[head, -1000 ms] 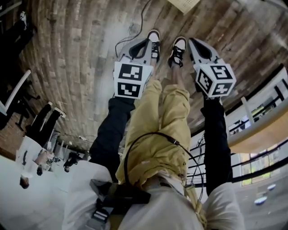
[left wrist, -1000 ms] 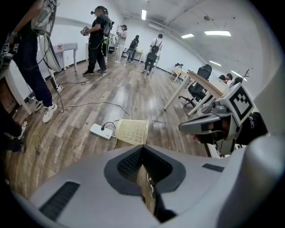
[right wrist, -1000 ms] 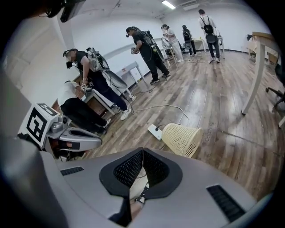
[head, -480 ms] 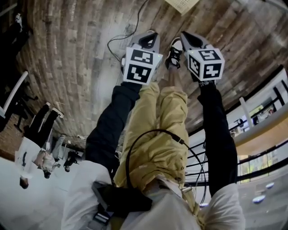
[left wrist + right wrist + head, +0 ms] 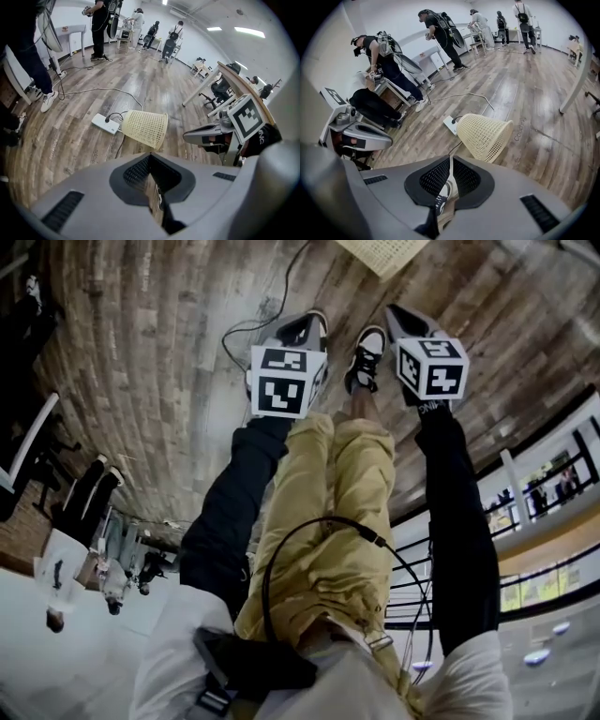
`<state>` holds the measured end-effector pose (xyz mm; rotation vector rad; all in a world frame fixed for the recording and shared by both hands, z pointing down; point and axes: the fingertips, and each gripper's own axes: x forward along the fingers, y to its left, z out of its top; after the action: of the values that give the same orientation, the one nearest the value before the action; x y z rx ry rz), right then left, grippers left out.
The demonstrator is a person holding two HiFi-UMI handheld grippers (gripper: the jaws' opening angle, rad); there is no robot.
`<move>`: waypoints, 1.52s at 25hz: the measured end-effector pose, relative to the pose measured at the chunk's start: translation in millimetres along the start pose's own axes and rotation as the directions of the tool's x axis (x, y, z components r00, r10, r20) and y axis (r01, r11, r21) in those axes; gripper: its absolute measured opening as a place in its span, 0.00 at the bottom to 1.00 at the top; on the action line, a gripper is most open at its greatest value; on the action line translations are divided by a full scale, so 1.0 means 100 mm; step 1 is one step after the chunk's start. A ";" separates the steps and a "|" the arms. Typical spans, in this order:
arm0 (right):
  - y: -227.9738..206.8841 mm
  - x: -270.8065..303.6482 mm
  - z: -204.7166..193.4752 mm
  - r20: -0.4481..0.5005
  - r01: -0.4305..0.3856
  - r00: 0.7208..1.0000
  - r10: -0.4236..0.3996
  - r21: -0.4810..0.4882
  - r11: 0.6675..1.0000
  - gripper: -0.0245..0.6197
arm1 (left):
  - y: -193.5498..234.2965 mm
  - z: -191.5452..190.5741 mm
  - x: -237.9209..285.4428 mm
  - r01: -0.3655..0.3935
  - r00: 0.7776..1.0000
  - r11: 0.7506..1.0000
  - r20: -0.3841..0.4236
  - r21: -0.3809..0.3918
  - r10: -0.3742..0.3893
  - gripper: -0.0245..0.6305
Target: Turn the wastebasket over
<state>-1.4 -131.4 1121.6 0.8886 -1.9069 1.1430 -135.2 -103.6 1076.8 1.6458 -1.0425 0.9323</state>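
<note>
While both my left gripper (image 5: pixel 150 157) and right gripper (image 5: pixel 450 160) are pinched closed on nothing, the wastebasket (image 5: pixel 144 127) is lying on its side on the wood floor (image 5: pixel 65 140) farther out, its base right beside a white power strip (image 5: pixel 104 123).

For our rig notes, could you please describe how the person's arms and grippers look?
The left gripper and right gripper are grey wedge-shaped tongs, black mesh inside, each bearing a white cube with black square markers; dark sleeves cover both arms.

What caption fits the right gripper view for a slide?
Right gripper, fingers closed, faces a cream mesh wastebasket lying on its side beside a power strip on the wood floor.
</note>
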 end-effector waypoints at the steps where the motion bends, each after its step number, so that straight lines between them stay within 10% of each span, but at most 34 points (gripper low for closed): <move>1: -0.07 0.08 0.01 0.003 0.005 1.000 -0.005 0.008 1.000 0.07 | 0.03 0.01 0.05 -0.005 1.000 1.000 -0.002 -0.002 0.005 0.04; 15: -1.22 0.95 0.02 0.005 0.166 0.986 -0.168 0.127 0.978 0.24 | 0.05 0.04 0.74 0.022 1.000 0.998 -0.002 -0.064 -0.022 0.04; 29: -1.44 1.09 0.15 0.053 0.147 0.984 -0.171 0.312 0.939 0.14 | 0.03 -0.02 0.72 0.004 1.000 0.997 0.004 -0.071 -0.004 0.04; 38: -1.42 0.48 0.42 0.071 0.313 0.947 -0.313 0.016 0.950 0.13 | -0.21 0.05 0.52 0.004 1.000 0.999 0.016 -0.053 -0.003 0.04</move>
<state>84.1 -230.8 1206.1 1.2018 -1.7408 0.9340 -97.1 -115.6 1116.3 1.6135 -1.0660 0.8831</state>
